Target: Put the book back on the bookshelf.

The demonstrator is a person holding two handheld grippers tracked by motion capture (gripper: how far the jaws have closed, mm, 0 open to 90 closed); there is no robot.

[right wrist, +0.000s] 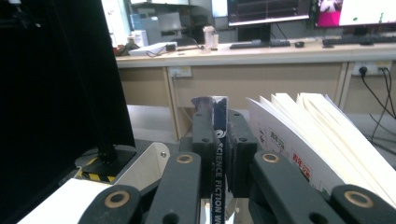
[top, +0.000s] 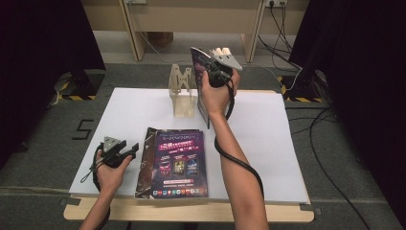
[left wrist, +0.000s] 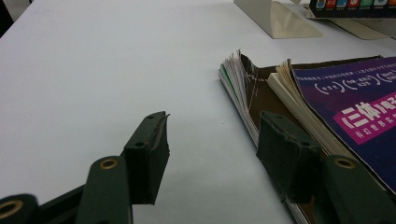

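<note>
My right gripper (top: 207, 67) is raised over the back of the white table (top: 268, 143) and is shut on an upright dark-covered book (top: 203, 111), right beside a beige book stand (top: 183, 93). In the right gripper view the jaws (right wrist: 217, 135) pinch the book's spine (right wrist: 218, 186), and its white pages (right wrist: 317, 140) fan out to the right. My left gripper (top: 127, 148) rests open near the front left, next to a flat stack of purple-covered books (top: 179, 163). In the left gripper view nothing sits between its jaws (left wrist: 210, 144), and one jaw lies by the stack's edge (left wrist: 243, 88).
A wooden desk (top: 191, 14) stands beyond the table, with cables (top: 330, 143) trailing on the floor at the right. Black curtains (top: 43, 48) hang on both sides. The stand's base (left wrist: 280, 18) sits behind the stack. Bare white table lies to the left and right.
</note>
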